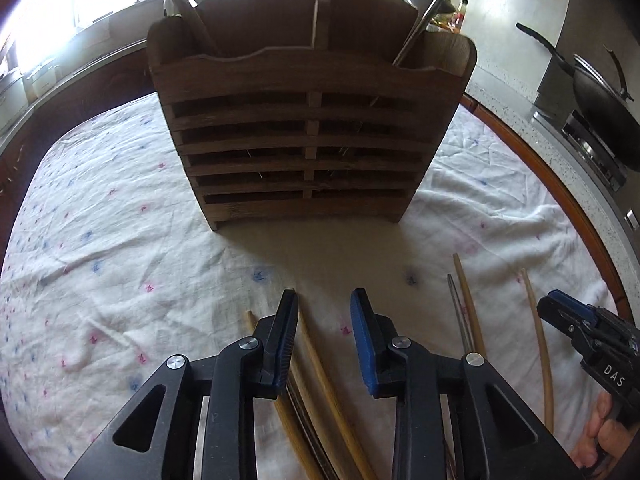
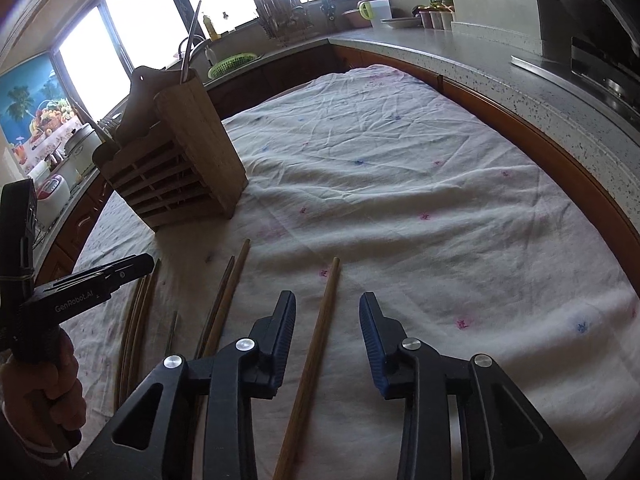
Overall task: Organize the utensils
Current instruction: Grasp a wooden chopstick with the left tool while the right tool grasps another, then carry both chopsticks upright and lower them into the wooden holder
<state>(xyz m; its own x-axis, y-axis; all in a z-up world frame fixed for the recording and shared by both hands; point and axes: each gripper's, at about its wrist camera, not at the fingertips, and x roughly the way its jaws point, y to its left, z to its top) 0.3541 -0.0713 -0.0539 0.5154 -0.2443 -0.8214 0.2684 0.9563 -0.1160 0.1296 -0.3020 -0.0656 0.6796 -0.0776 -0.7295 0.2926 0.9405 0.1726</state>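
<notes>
A slatted wooden utensil holder (image 1: pixel 308 136) stands on the cloth-covered table; a wooden utensil (image 1: pixel 180 4) leans in its left compartment and a metal one (image 1: pixel 432 16) in its right. It also shows in the right wrist view (image 2: pixel 180 164). Several wooden chopsticks (image 1: pixel 320 368) lie on the cloth in front of it. My left gripper (image 1: pixel 324 308) is open and empty above them. My right gripper (image 2: pixel 328 312) is open and empty, with one wooden chopstick (image 2: pixel 316 344) lying on the cloth between its fingers. More chopsticks (image 2: pixel 224 304) lie to its left.
A white cloth with small blue and pink marks (image 2: pixel 400 184) covers the table. A speckled counter (image 2: pixel 520 80) runs along the right with a wok (image 1: pixel 600 104) on the stove. A sink and dish rack (image 2: pixel 276 20) stand by the window.
</notes>
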